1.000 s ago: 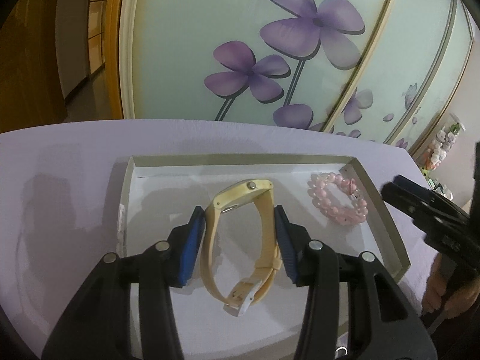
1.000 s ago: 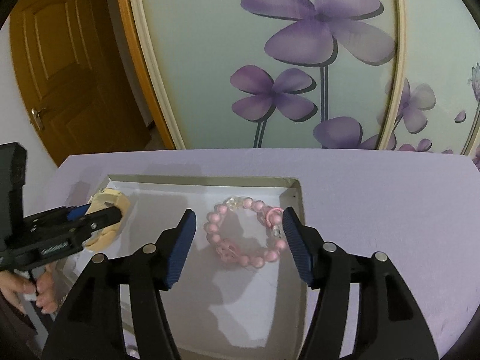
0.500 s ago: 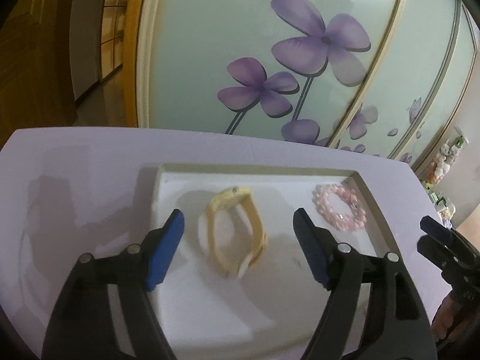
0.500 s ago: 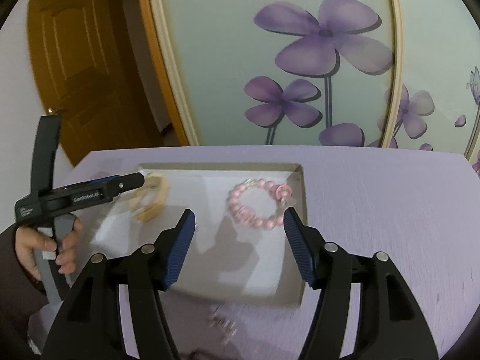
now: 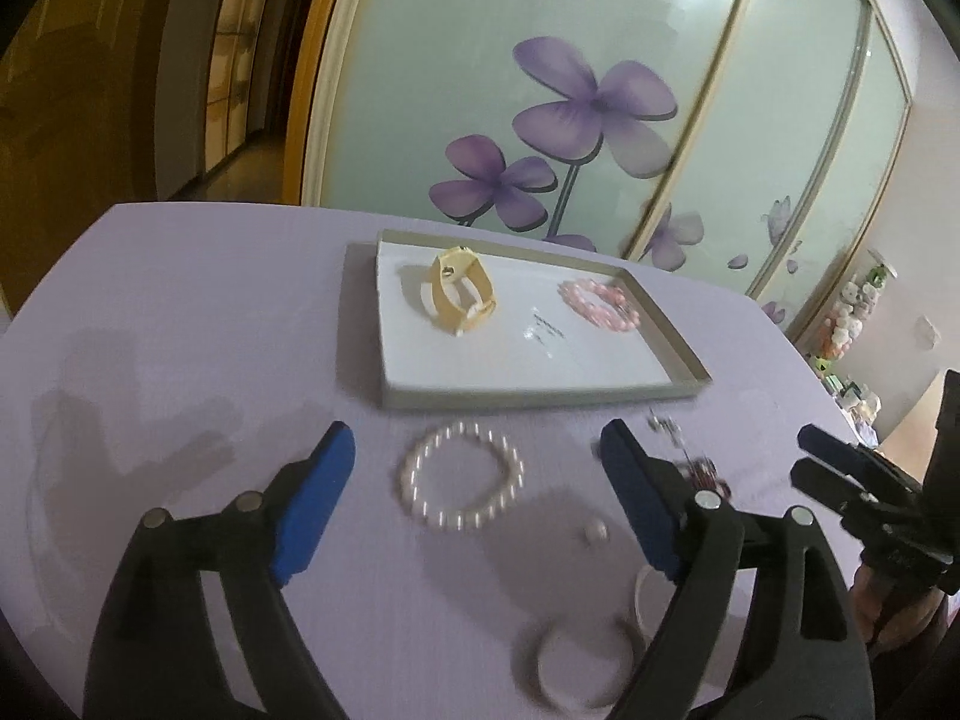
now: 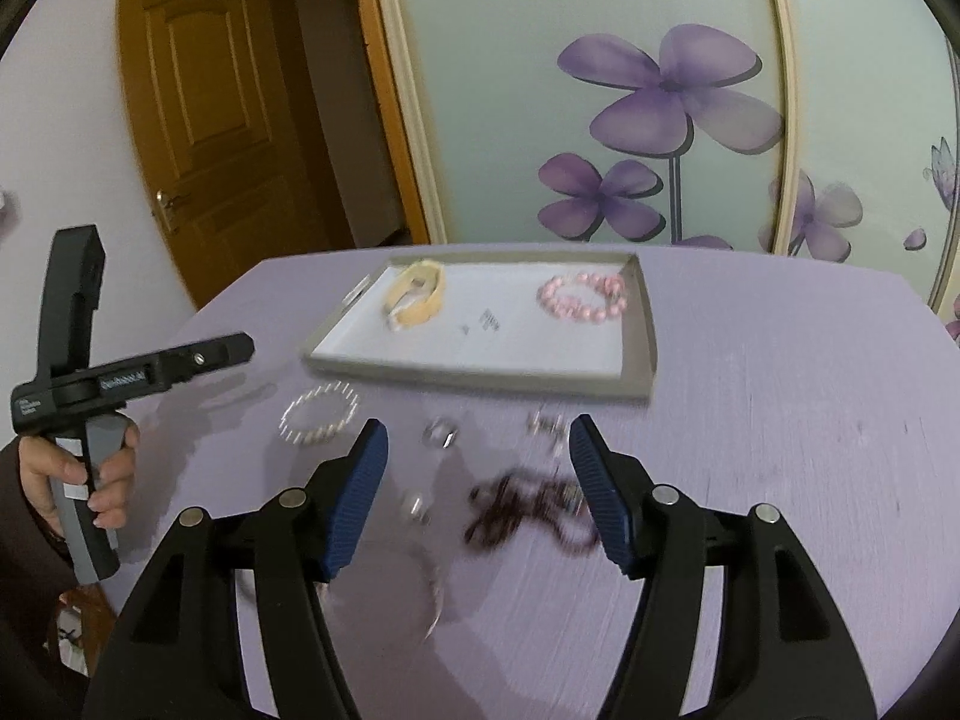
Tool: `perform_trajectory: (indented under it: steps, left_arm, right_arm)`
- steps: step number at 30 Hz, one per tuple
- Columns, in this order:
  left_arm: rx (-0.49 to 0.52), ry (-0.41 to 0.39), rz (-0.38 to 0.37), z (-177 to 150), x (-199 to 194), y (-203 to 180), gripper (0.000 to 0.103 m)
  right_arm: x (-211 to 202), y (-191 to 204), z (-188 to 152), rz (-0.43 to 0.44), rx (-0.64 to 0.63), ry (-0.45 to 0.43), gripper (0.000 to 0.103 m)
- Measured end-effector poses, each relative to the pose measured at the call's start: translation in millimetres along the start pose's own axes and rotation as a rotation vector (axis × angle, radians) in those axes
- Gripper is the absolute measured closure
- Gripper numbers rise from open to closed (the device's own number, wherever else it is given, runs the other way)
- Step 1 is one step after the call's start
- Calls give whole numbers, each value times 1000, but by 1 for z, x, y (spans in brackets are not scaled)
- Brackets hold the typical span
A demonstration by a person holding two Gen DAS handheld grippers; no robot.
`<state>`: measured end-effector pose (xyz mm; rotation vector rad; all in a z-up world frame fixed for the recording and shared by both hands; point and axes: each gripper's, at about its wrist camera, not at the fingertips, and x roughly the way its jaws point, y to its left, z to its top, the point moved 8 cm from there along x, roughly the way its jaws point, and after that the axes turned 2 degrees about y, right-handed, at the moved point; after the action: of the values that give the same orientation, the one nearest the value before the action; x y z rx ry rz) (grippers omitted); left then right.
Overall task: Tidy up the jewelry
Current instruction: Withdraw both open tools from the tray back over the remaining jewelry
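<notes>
The shallow grey tray (image 5: 540, 396) (image 6: 480, 381) on the purple cloth holds a cream watch (image 5: 462, 294) (image 6: 417, 300) and a pink bead bracelet (image 5: 600, 306) (image 6: 582, 297). In front of it lies a white pearl bracelet (image 5: 414, 480) (image 6: 318, 414). My left gripper (image 5: 476, 437) hovers over this bracelet with its jaws opening and the pads touching nothing. My right gripper (image 6: 478, 429) is open above a dark bead necklace (image 6: 522, 510) and holds nothing.
Loose on the cloth lie a white bangle (image 5: 576, 660), a small ring (image 6: 441, 435), small metal pieces (image 6: 546, 423) and a single pearl (image 5: 596, 531). A person's hand (image 6: 102, 480) grips the left tool's handle. Behind the table are glass flower panels and a wooden door (image 6: 204, 120).
The left gripper let go of the cream watch, which stays in the tray, and its jaws spread. Both grippers pulled back from the tray, bringing the loose jewellery into view.
</notes>
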<state>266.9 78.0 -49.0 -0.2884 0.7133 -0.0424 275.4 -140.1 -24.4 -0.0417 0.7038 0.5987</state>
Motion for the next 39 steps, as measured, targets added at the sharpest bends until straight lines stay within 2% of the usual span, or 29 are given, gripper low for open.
perform_trajectory:
  steps: [7, 12, 22, 30, 36, 37, 39]
  left_arm:
    - [-21, -27, -6, -26, -34, -1, 16]
    - [-10, 8, -26, -53, -38, -12, 12]
    - [65, 128, -57, -110, -8, -57, 11]
    - [139, 190, 27, -128, 15, -69, 10]
    - [190, 190, 121, -126, 28, -71, 12]
    - [198, 189, 136, -126, 29, -71, 13]
    - [211, 183, 162, -125, 30, -70, 23]
  right_arm:
    - [-4, 24, -56, 8, 7, 68, 35]
    - [-7, 27, -80, 9, 40, 81, 33]
    - [-35, 8, -75, -28, 98, 12, 33]
    - [-49, -12, -74, -33, 157, -14, 32]
    - [-47, -11, -74, -20, 164, -9, 32]
    - [-46, -10, -75, -17, 163, -7, 32]
    - [-44, -9, -75, -13, 163, -5, 32]
